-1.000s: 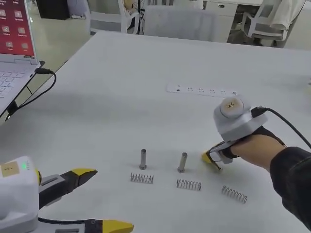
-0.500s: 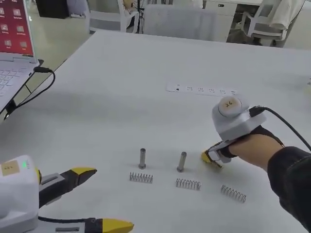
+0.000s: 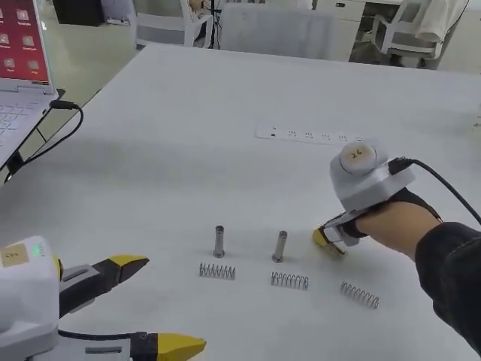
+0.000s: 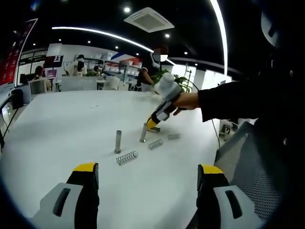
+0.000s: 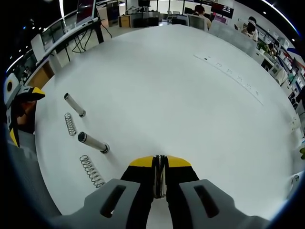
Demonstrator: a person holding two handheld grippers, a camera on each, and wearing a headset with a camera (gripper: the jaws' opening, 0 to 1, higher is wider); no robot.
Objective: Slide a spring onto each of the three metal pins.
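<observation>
Two metal pins (image 3: 219, 241) (image 3: 279, 246) stand upright on the white table (image 3: 225, 150). In front of them lie three springs (image 3: 217, 271) (image 3: 289, 280) (image 3: 359, 295) in a row. My right gripper (image 3: 328, 242) is low over the table, just right of the second pin, above the gap between the last two springs. Its own view shows the jaws (image 5: 159, 164) shut on a third metal pin (image 5: 159, 180). My left gripper (image 3: 165, 304) is open at the near left, with nothing between its fingers (image 4: 86, 171); the pins (image 4: 117, 141) (image 4: 143, 132) stand ahead of it.
A white power strip (image 3: 312, 137) lies across the table beyond the pins. A laptop (image 3: 19, 68) with a black cable (image 3: 60, 128) sits at the far left. Chairs (image 3: 285, 30) stand behind the table. The right gripper's cable (image 3: 443, 192) trails off to the right.
</observation>
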